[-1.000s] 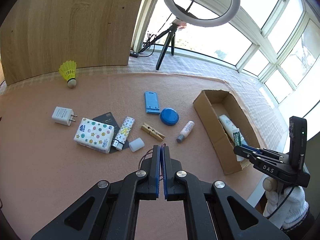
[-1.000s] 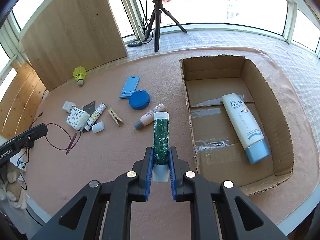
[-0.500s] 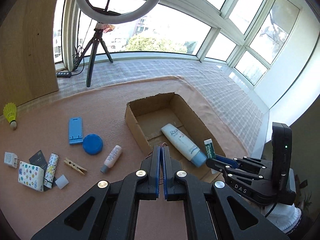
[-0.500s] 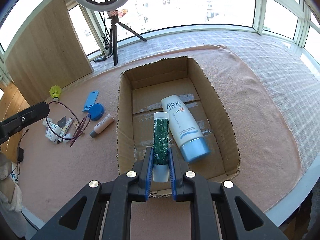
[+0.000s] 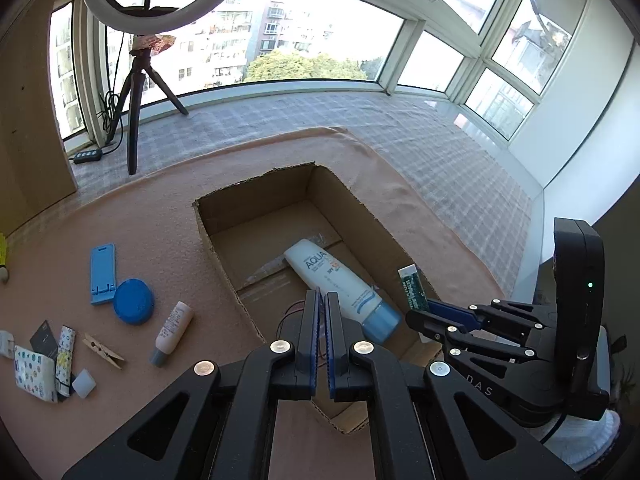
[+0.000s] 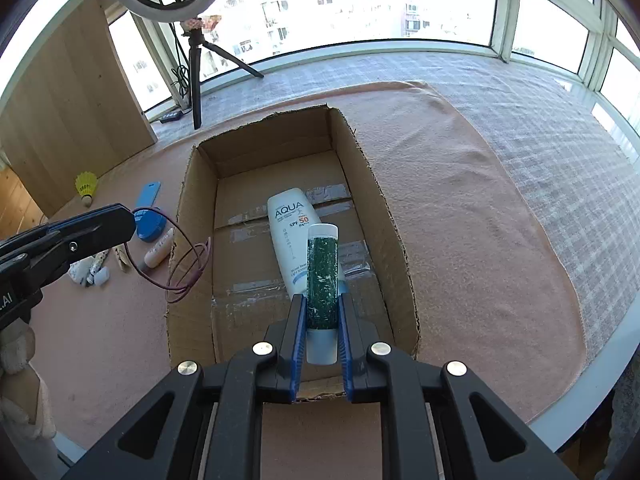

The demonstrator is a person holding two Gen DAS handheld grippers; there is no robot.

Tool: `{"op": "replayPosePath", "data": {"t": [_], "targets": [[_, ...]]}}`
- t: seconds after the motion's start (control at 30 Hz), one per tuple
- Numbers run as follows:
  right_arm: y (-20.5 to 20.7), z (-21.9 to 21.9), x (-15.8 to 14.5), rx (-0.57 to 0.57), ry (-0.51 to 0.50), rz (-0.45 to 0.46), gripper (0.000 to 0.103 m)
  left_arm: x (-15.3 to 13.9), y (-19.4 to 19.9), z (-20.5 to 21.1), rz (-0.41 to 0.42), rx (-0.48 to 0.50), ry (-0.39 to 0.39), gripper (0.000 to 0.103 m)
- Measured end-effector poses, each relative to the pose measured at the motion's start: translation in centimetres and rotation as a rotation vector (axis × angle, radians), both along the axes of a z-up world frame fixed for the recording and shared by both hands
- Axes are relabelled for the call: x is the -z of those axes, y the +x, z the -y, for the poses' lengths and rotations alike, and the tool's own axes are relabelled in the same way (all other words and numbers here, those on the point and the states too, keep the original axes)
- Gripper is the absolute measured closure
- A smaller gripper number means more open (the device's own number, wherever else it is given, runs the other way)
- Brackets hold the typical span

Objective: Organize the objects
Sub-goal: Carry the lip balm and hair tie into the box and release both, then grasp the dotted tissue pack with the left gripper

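An open cardboard box (image 5: 224,216) (image 6: 188,200) lies on the pink cloth with a white AQUA sunscreen tube (image 5: 332,280) (image 6: 288,224) inside. My right gripper (image 6: 322,308) (image 5: 420,312) hangs over the box's near end, shut on a green tube with white ends (image 6: 322,276) (image 5: 412,288). My left gripper (image 5: 321,300) (image 6: 128,220) is above the box's left wall. A thin red cord (image 6: 188,276) (image 5: 294,305) dangles from its tips in loops over the box rim. Its jaws are opening, with a narrow slit showing and the cord still between them.
Left of the box lie a blue phone stand (image 5: 103,274), a blue round lid (image 5: 133,301), a small bottle (image 5: 172,334), a clothespin (image 5: 103,351) and a patterned tissue packet (image 5: 34,372). A shuttlecock (image 6: 86,186) sits further back. A ring-light tripod (image 5: 134,120) stands behind.
Both grippers have swung from above the loose items to above the box, carrying the cord and the green tube. A slit has appeared between the left jaws.
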State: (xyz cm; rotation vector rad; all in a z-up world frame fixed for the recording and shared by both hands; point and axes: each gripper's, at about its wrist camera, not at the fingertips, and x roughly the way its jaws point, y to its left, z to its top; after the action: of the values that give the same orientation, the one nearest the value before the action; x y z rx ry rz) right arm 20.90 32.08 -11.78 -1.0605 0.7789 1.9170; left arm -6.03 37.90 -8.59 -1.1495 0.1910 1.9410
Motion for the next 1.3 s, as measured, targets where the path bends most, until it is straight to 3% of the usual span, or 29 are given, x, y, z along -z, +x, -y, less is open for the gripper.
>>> {"op": "replayPosePath", "data": {"t": [0.03,0.1,0.13,0.17,0.2,0.73,1.1,1.3], "targets": [[0.0,0.0,0.0,-0.004,0.0,0.003,0.088,0.1,-0.2,0.1,0.009,-0.005,-0.001,0.087],[0.0,0.0,0.1,-0.004,-0.005,0.0,0.078,0.2,-0.5,0.7,0.015,-0.028,0.007,0.046],[0.0,0.1,0.1,-0.001,-0.009,-0.009,0.066,0.1,-0.6,1.0,0.006,-0.041,0.012,0.044],[0.1,0.1,0.1,0.005,-0.008,-0.015,0.059,0.0,-0.7,1.4,0.001,-0.046,0.012,0.044],[0.2,0.2,0.1,0.01,-0.007,-0.017,0.058,0.0,-0.9,1.7,0.001,-0.049,0.01,0.044],[-3.6,2.7,0.2,-0.051,-0.042,-0.058,0.058,1.6,-5.2,10.9,0.019,-0.223,-0.059,0.044],[-8.1,5.0,-0.2,-0.148,-0.029,-0.063,0.059,4.9,-13.3,22.6,0.056,-0.489,-0.196,0.047],[-9.4,5.6,0.0,-0.167,-0.037,-0.06,0.059,6.9,-17.4,25.5,0.046,-0.56,-0.311,0.047]]}}
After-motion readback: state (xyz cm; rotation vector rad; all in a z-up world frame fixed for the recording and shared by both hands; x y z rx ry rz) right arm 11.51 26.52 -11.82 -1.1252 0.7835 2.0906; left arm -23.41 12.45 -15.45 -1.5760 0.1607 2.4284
